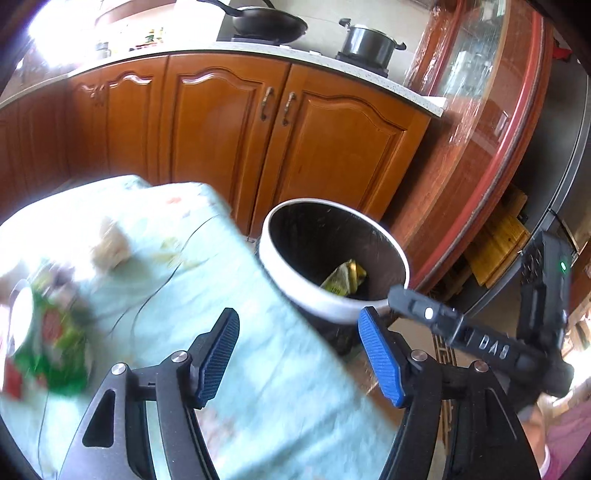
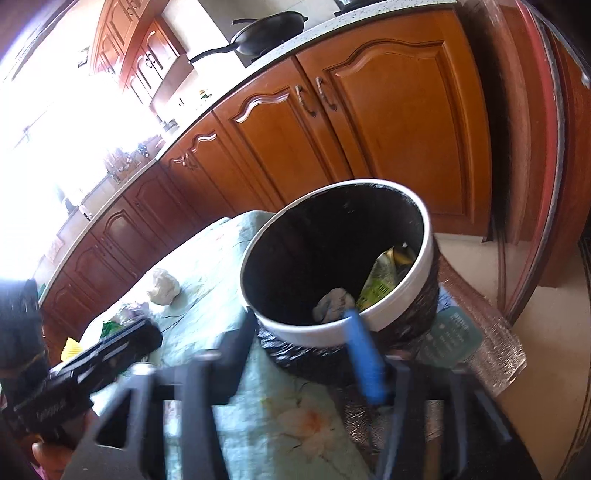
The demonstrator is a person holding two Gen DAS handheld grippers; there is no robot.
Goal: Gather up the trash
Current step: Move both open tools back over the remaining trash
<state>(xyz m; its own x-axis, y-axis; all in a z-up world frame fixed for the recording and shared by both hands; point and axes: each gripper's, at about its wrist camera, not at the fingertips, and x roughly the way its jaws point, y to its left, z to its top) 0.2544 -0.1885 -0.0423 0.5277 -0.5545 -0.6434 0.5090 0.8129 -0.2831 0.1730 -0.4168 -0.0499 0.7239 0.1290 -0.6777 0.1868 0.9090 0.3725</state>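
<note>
A white-rimmed trash bin (image 1: pixel 325 302) with a black liner stands beside the table; it also shows in the right wrist view (image 2: pixel 402 299). Inside lie a yellow-green wrapper (image 1: pixel 343 277) (image 2: pixel 384 277) and a crumpled white tissue (image 2: pixel 332 304). My left gripper (image 1: pixel 295 354) is open and empty above the table's edge, near the bin. My right gripper (image 2: pixel 299 350) is open and empty, just in front of the bin's rim; it also shows at the right of the left wrist view. On the table lie a green and red wrapper (image 1: pixel 55 343), blurred, and a crumpled white tissue (image 2: pixel 164 286) (image 1: pixel 110 243).
The table has a pale green cloth (image 1: pixel 229 295) (image 2: pixel 207 295). Wooden kitchen cabinets (image 1: pixel 229 122) stand behind, with a black pan (image 1: pixel 269 20) and a pot (image 1: pixel 365 42) on the counter. A glass-fronted red cabinet (image 1: pixel 491 129) is at the right. A yellow item (image 2: pixel 72 349) lies at the table's left.
</note>
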